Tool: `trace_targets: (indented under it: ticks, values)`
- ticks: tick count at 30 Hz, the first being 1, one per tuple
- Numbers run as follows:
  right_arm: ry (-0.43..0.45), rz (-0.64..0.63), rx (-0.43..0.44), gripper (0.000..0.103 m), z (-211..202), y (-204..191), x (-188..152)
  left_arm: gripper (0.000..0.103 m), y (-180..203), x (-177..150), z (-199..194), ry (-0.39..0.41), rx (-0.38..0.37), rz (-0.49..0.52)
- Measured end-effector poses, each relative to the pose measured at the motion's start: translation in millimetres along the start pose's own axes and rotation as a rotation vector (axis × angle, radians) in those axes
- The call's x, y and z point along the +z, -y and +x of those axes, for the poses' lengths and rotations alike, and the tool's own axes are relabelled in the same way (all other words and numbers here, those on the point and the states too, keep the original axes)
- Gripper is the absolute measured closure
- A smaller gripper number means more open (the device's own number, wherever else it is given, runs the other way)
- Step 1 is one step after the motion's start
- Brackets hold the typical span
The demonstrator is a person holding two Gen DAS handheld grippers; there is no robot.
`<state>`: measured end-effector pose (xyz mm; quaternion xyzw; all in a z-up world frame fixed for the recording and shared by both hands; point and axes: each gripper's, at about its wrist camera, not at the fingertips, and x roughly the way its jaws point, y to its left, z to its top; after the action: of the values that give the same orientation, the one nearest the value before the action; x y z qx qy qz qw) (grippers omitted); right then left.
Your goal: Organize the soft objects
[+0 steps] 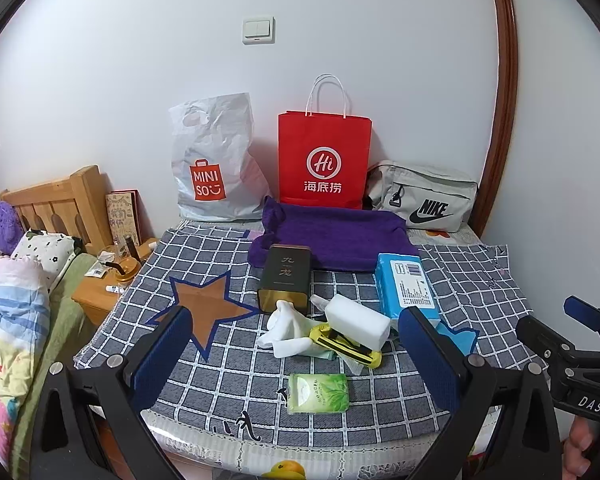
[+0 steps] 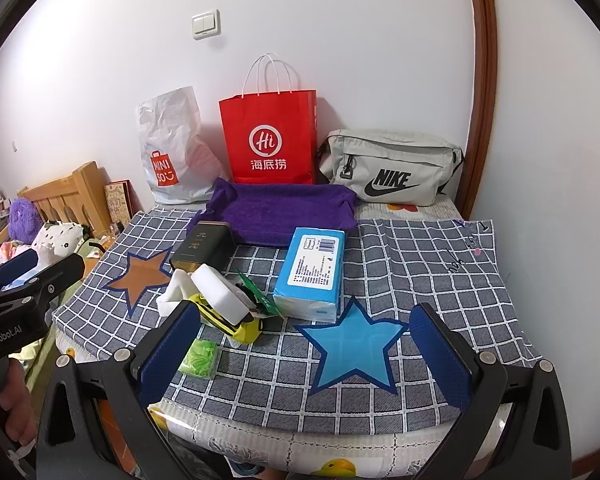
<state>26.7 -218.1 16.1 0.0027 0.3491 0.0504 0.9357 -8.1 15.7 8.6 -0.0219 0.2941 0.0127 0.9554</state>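
Both grippers hovered at the near edge of the tabletop, which was covered by a grey checked cloth point(image 1: 236, 364) with star patches. The left gripper point(image 1: 296, 354) had its blue-padded fingers point(image 1: 162, 354) spread wide, empty, framing the clutter in the middle of the cloth. The right gripper point(image 2: 304, 356) was likewise wide apart and held nothing, its fingers point(image 2: 440, 354) straddling the blue star patch point(image 2: 352, 348).

The soft things lay in a loose heap near the centre: a crumpled white cloth point(image 1: 286, 330) touched a white sponge block point(image 1: 356, 322), which rested on a yellow-and-black tool point(image 1: 346, 346). Just nearer the left gripper lay a small green tissue packet point(image 1: 318, 392), apart from the heap. A blue tissue pack point(image 1: 406, 286) lay just right of the sponge, and a dark tin point(image 1: 286, 280) stood behind the white cloth (gold lettering on its face). A folded purple towel point(image 1: 332, 234) lay farther back.

Against the wall stood a white plastic bag point(image 1: 216, 164), a red paper bag point(image 1: 324, 160) and a grey waist bag point(image 1: 424, 194), left to right. A hand point(image 2: 10, 408) showed at the edge of the right wrist view, gripping the left gripper's handle.
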Motion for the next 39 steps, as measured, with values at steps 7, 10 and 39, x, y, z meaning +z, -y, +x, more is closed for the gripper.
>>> trace_targets:
  ticks: [7, 10, 39]
  values:
    - [-0.001, -0.006, 0.003, 0.000, 1, 1, -1, 0.000, 3, 1, 0, 0.001, 0.001, 0.009]
    - [0.000, -0.004, 0.004, 0.000, 2, 1, -1, 0.000, 2, 3, 2, 0.000, 0.001, 0.016]
    - [-0.070, -0.106, 0.227, 0.003, 121, -28, -17, 0.000, -39, -41, 141, -0.248, 0.069, -0.014]
